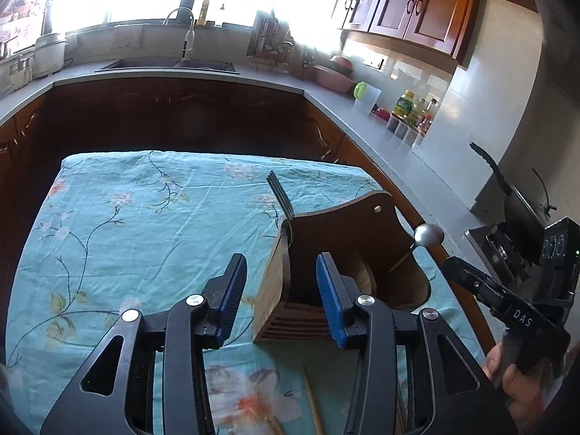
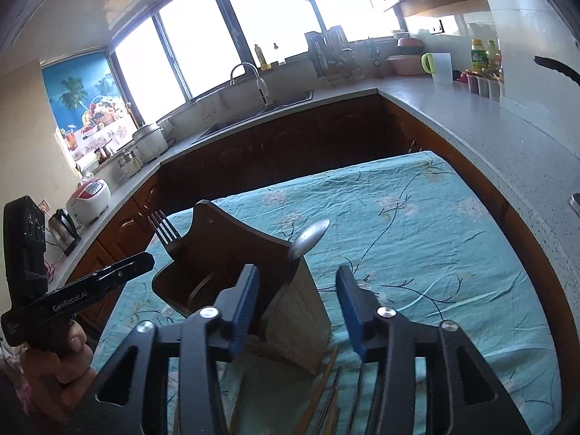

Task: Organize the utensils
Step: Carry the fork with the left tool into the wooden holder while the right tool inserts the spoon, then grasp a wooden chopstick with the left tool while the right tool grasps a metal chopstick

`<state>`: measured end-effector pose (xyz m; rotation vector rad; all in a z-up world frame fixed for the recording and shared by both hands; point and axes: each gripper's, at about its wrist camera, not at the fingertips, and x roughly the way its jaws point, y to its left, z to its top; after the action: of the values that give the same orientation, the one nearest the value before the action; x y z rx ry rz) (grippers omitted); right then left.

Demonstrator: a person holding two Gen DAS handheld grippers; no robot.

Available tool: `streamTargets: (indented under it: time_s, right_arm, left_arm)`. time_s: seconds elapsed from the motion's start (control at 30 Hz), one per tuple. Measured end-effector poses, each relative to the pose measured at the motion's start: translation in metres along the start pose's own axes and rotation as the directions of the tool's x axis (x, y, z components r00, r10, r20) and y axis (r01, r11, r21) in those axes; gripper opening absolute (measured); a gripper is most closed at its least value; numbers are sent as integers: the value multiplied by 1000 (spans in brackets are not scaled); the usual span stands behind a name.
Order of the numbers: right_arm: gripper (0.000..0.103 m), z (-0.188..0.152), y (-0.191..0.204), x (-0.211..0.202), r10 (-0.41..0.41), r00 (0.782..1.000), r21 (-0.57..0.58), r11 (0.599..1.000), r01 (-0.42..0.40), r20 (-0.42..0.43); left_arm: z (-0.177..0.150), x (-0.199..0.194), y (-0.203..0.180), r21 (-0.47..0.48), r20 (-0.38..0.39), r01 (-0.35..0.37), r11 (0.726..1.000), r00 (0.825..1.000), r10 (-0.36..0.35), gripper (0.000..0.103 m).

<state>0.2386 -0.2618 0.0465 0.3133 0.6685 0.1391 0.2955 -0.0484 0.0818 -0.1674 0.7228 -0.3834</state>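
Your left gripper (image 1: 281,295) stands with its fingers parted and nothing between the blue pads; the near left corner of the wooden utensil holder (image 1: 326,272) sits just ahead of that gap, with the right pad laid across its slatted front from this view, though no squeeze shows. Your right gripper (image 2: 299,306) is likewise spread and empty-handed, its left finger in front of the holder's right corner and its right finger out over bare tablecloth (image 2: 453,253).

Judging by that, both hands have let go because their loads are seated: the fork (image 1: 281,195) stands tines-up in the holder's left slot, beyond your left fingers, and the spoon (image 2: 310,241) leans bowl-up from the right side, just past your right gripper's left finger.

Chopsticks (image 2: 326,395) lie loose on the cloth below and between your right fingers, probably next to go in.

As for looks, the holder is dark-stained wood with a curved back panel and pale side slats, upright on the floral turquoise cloth.
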Motion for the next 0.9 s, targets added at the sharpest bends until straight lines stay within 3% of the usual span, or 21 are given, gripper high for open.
streamTargets:
  time_s: [0.1,0.13,0.17,0.43,0.63,0.9]
  right_arm:
    - [85,-9,-9,-16,8,999,42,999,-10,48]
    - [90,-13,-12,-23,3,998,57,998,-7,68]
    - [91,-18,-14,-29,-1,996,70,998,-6,87]
    - [93,-57,-18,-68,-53,988,96,995,38,148]
    - [93,-91,-7,-95,-97,973,50,995,88,208]
    - [93,-126,-6,-108,-127,972,34,992,122,195]
  left_arm:
    - [-13,-19,9,-43,27,-21,999,999,22,70]
    - [-18,-25,12,-59,40,-33,998,999,35,81]
    - [-23,-34,15,-74,60,-42,996,997,47,84]
    - [-74,-81,36,-141,93,-90,986,990,103,86]
    - [-112,-104,41,-163,81,-123,979,987,138,86]
    - [-155,-111,41,-179,38,-139,974,988,148,86]
